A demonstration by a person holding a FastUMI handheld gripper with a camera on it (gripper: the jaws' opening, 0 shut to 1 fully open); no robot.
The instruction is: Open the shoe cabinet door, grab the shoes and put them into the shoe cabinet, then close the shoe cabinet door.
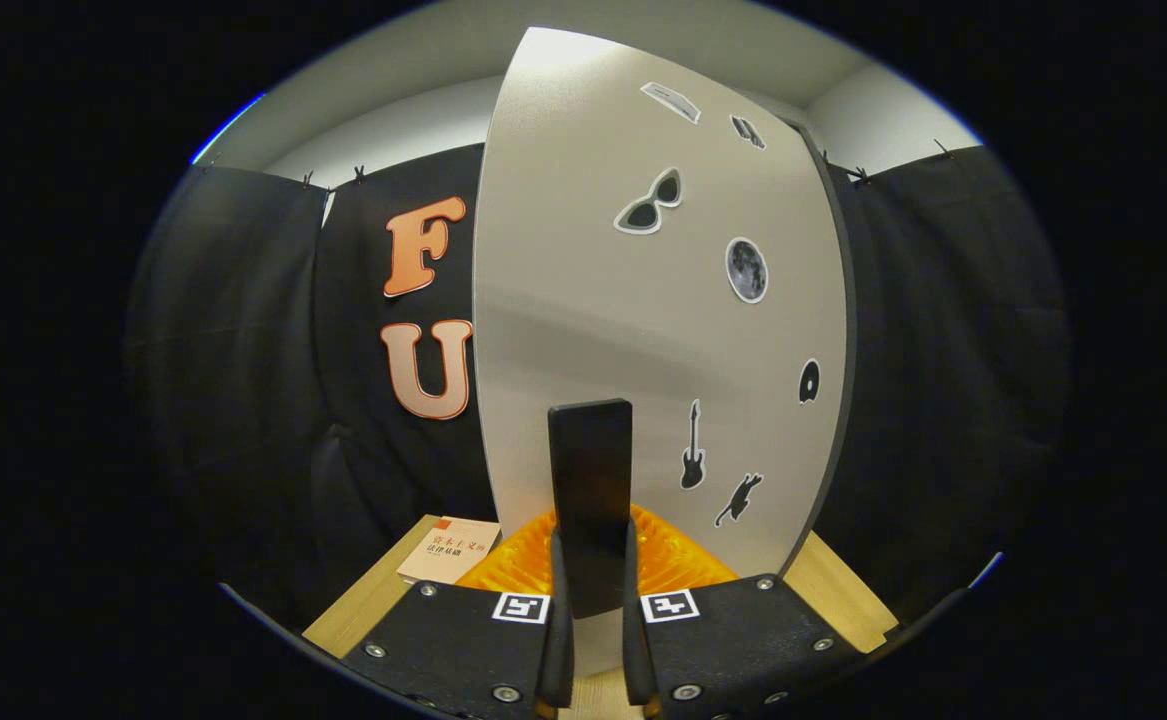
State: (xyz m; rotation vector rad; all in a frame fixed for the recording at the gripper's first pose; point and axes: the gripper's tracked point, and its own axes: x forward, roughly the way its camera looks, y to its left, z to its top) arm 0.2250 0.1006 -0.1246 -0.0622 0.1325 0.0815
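As gripper (591, 600) clamps upright door handle (590, 500), cabinet door (643, 320) stands vertical

We seem to be in a staged recording booth rather than a lived-in home: black cloth (943, 330) is clipped up as walls below a plain white ceiling (423, 70), and a pale cabinet door (643, 330) dotted with stickers stands on a bare wooden tabletop (833, 590) beside a book (448, 550).
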